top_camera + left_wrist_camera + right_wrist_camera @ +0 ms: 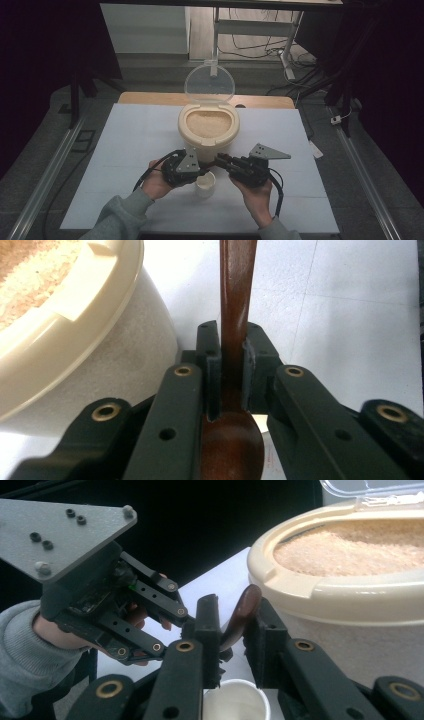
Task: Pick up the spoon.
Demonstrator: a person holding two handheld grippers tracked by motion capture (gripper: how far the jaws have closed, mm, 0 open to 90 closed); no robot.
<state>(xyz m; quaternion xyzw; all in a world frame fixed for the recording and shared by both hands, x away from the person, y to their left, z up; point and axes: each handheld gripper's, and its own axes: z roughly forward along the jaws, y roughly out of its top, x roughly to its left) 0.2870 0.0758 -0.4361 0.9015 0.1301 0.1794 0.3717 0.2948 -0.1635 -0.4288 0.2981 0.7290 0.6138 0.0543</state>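
Observation:
A brown wooden spoon [237, 285] is clamped at its neck by my left gripper [232, 335], with the spoon's bowl on the near side of the jaws and the handle running away from them. In the right gripper view, the handle's rounded end [246, 605] sits between the jaws of my right gripper [235, 615], and the pads look pressed on it. In the high view, the left gripper [202, 167] and right gripper [220, 161] meet tip to tip in front of the cream container [208, 135]. A small white cup [205, 184] stands just below them.
The cream container holds pale rice [360, 550], and its clear lid [209, 84] stands hinged open behind it. A white sheet [130, 150] covers the table, with bare room left and right of the hands. Metal rails run along both sides on the floor.

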